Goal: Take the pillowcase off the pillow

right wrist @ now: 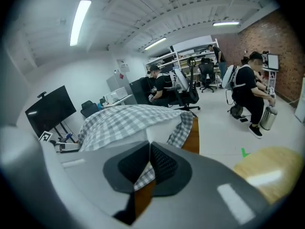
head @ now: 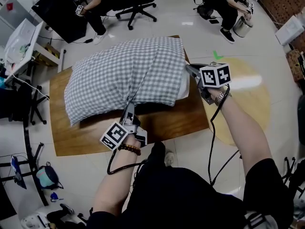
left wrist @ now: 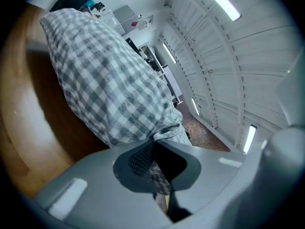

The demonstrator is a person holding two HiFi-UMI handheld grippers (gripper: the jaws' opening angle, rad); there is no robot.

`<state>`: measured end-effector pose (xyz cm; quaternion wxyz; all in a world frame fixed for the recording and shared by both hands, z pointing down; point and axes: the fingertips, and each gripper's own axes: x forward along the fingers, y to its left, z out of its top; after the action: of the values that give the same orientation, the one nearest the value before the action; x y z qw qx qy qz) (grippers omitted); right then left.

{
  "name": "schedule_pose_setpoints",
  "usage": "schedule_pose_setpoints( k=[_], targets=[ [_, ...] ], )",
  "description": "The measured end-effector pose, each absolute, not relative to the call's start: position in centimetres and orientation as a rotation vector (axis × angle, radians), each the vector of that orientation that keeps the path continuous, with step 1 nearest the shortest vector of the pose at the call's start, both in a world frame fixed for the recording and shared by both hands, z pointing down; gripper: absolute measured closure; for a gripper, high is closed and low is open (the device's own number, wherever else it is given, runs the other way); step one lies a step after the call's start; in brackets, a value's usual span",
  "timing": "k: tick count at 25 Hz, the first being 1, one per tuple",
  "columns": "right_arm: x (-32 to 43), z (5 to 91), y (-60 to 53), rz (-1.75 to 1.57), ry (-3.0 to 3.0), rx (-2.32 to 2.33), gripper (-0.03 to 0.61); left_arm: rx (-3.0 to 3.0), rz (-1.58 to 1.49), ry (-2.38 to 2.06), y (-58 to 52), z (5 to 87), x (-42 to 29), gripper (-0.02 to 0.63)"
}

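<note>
**Both grippers clamped on checked pillowcase, pillow mostly covered**

A person standing at a wooden table (head: 162, 123) holds a grey-and-white checked pillowcase (head: 124, 75) with two hand-held grippers. The pillow sits across the tabletop and fills most of it.

The left gripper (head: 129, 104) has its jaws closed on a pinch of the checked cloth at the middle of the pillow's near long edge. The fabric draws into creases that run toward the pads. From the left gripper view, a fold of the pillowcase (left wrist: 105, 80) is trapped between the dark ribbed pads of that gripper (left wrist: 152, 151), with no gap visible.

The right gripper (head: 187, 68) meets the cover at its open end on the right, where the white pillow (head: 183, 88) bulges out of the cloth. The right gripper view shows its jaws (right wrist: 148, 159) pressed together on a strip of the checked hem. Beyond them are the pillowcase (right wrist: 124, 120) and a bare corner of the pillow (right wrist: 164, 130).

Most of the pillow is inside its cover, and only the right end is exposed. Across the room, other people (head: 228, 8) sit in office chairs (head: 136, 6).
</note>
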<state>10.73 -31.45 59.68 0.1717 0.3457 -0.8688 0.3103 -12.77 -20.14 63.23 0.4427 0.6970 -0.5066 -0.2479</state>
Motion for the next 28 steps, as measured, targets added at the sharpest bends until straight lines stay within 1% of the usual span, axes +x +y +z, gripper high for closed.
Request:
schedule_pose_setpoints(
  k=[7, 14, 20, 26, 28],
  targets=[
    [12.1, 60.0, -29.9, 0.9, -2.444, 1.041, 0.568, 1.697, -0.664, -1.309, -18.3, 63.0, -16.1, 0.611],
    [14.5, 60.8, -29.8, 0.859, -2.399, 1.119, 0.568, 1.7, -0.666, -1.338, -17.5, 62.6, -17.7, 0.611],
    [14.4, 61.7, -29.2, 0.895, -2.376, 1.114, 0.568, 1.667, -0.662, -1.339, -17.3, 63.1, -17.8, 0.611],
    [14.4, 63.0, -26.6, 0.87, -2.391, 1.064, 0.554, 1.684, -0.627, -1.307, -15.3, 64.2, -15.0, 0.607],
    [14.8, 62.7, -26.3, 0.84, -2.395, 1.086, 0.549, 1.693, -0.617, -1.303, -14.8, 64.1, -14.4, 0.592]
  ],
)
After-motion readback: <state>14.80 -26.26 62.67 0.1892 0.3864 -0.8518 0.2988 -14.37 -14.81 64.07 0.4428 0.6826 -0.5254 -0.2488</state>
